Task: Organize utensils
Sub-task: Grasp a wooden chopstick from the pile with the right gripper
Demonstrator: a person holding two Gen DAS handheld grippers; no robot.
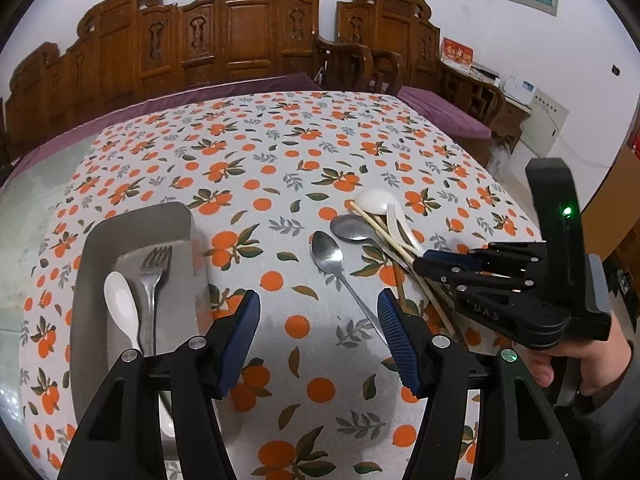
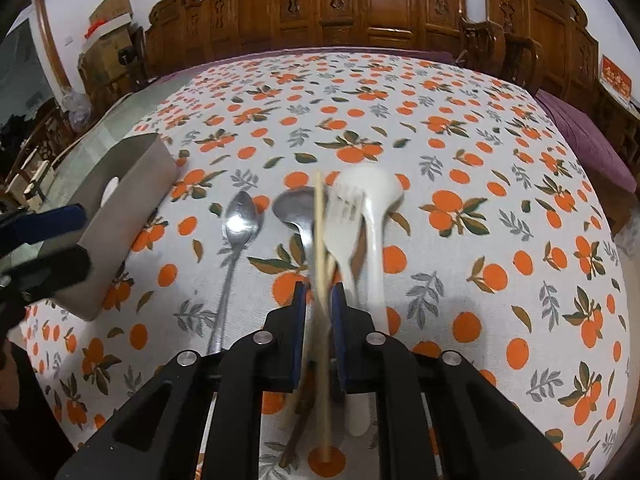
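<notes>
The right gripper [image 2: 319, 300] is clamped on a pale chopstick [image 2: 319, 216]; the left gripper [image 1: 318, 336] hangs unclenched over bare tablecloth [image 1: 280, 152]. At its ten o'clock the metal tray [image 1: 96, 240] holds a white spoon [image 1: 120, 300] and a steel fork [image 1: 154, 272]. At one o'clock, two steel spoons [image 1: 328, 252], a white fork [image 2: 344, 216] and a white ladle [image 2: 372, 192] crowd the chopstick. The far cloth lies open.

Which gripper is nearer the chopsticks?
Right. The right gripper has its jaws around the chopsticks; the left gripper hangs open, beside them, over bare cloth.
</notes>
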